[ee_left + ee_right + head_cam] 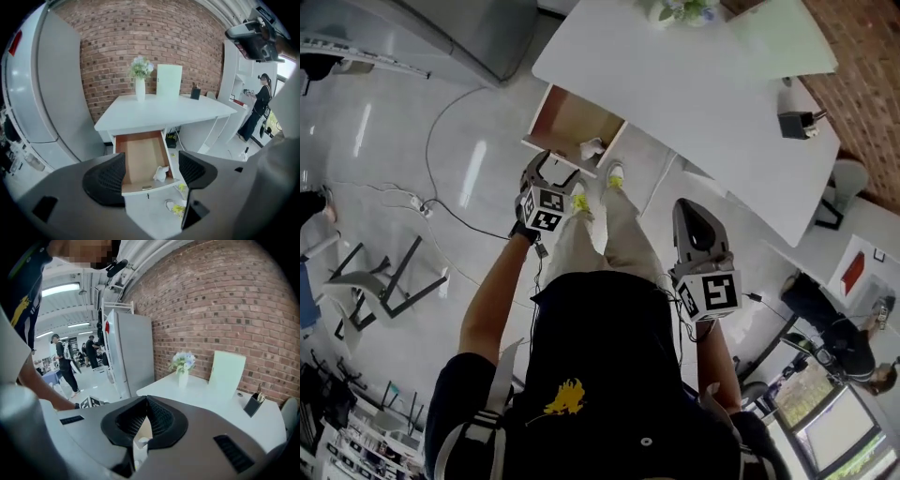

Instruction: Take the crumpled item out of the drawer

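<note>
A brown-lined drawer (140, 159) stands pulled out from under the white desk (164, 111). A crumpled white item (161, 174) lies in its front right corner; in the head view the item (592, 148) shows at the drawer (572, 124). My left gripper (151, 176) is open, held above and in front of the drawer, nothing between its jaws; the head view has it (551, 176) just short of the drawer front. My right gripper (144, 420) is shut with nothing in it, raised off to the right (692, 217).
On the desk stand a white vase of flowers (140, 77), a pale green board (168, 80) and a black pen holder (195, 93). A grey refrigerator (51, 93) is left of the desk, brick wall behind. Cables (441, 202) run over the floor. People stand further off.
</note>
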A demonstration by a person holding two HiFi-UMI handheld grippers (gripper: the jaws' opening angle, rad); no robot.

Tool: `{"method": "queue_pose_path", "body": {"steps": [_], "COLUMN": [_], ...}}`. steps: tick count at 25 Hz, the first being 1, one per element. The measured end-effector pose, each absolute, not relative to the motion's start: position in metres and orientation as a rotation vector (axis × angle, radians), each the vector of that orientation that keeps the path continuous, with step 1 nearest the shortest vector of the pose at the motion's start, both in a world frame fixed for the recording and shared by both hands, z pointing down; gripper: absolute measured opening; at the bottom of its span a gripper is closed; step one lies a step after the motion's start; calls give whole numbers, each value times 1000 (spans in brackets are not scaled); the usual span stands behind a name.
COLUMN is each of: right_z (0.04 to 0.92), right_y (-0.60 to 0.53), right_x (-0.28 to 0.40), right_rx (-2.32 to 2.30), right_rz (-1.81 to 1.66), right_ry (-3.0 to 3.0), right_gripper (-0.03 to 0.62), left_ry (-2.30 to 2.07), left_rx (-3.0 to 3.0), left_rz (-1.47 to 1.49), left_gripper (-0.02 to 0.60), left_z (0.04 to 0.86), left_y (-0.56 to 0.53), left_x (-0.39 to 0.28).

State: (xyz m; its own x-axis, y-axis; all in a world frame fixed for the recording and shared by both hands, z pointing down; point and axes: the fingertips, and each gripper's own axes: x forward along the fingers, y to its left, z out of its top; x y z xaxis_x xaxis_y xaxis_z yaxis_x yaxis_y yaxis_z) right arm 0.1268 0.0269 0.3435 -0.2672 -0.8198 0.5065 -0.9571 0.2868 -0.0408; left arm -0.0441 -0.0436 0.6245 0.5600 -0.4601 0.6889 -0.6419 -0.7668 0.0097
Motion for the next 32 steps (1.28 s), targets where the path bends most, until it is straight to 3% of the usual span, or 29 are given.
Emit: {"method": "queue_pose_path", "body": {"steps": [13, 22, 23, 25, 27, 32], "right_z": [514, 563, 563, 563, 561, 551], "right_y": [-34, -31, -31, -31, -33, -32], "right_x": [133, 172, 176, 184, 190, 192], "right_rx": [1294, 1271, 1270, 1260, 1277, 1302], "right_rz": [748, 834, 830, 825, 811, 803], "right_ry": [-2126, -2081, -2081, -2066, -2072, -2076], "right_gripper": [27, 28, 28, 28, 28, 27], "left_ry": [-510, -251, -251, -273, -306, -477], "left_rx": [2481, 2347, 2340, 2308, 2256, 2220], "left_rz": [1488, 1774, 1803, 1861, 1888, 1796], "left_gripper": [368, 361, 346, 256, 111, 74], "left_z": [833, 938, 943, 954, 961, 938], "left_y": [-78, -63, -64, -67, -66, -71], "left_x": [40, 82, 83, 80, 76, 67]}}
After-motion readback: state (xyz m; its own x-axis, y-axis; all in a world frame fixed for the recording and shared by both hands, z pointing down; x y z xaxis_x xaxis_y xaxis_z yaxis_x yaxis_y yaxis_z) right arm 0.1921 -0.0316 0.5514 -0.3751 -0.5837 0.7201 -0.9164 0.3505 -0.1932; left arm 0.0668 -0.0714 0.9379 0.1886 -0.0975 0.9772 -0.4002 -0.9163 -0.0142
